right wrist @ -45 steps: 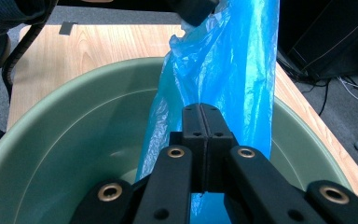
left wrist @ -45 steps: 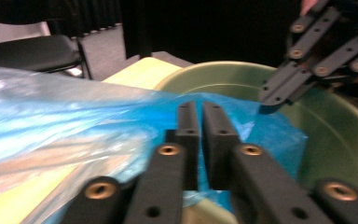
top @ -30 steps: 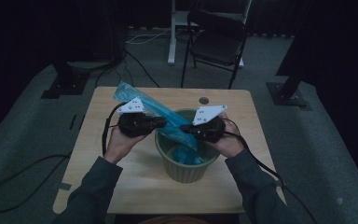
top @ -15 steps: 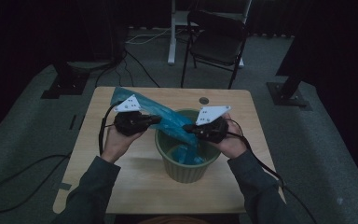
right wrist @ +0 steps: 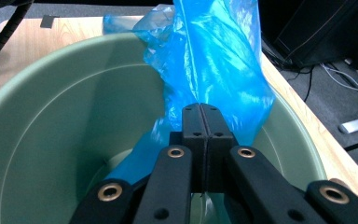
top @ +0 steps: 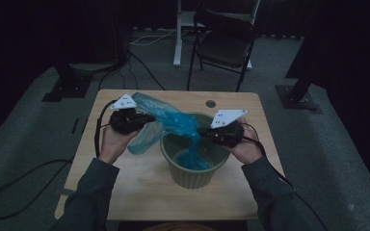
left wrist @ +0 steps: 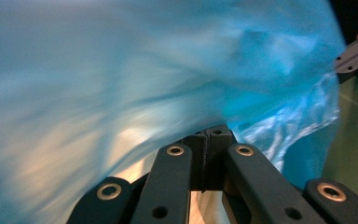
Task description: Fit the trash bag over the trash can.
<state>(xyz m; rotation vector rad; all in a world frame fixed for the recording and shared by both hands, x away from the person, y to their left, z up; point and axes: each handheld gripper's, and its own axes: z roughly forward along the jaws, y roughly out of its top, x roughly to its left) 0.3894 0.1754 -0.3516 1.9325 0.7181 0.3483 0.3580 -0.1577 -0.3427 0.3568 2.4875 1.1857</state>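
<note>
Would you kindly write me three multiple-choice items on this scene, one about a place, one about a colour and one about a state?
1. Where does the lower end of the plastic bag hang?
A. inside the bucket
B. on the chair
C. on the floor

2. What colour is the bucket?
A. red
B. green
C. white

3. How do the jaws of the right tool stand?
A. wide open
C. shut on the bag
B. shut on a spoon

Answers:
1 A, the high view shows the blue film dropping into the bucket.
2 B, its wall is dull green in the right gripper view.
3 C, the jaws meet with blue film pinched between them.
</note>
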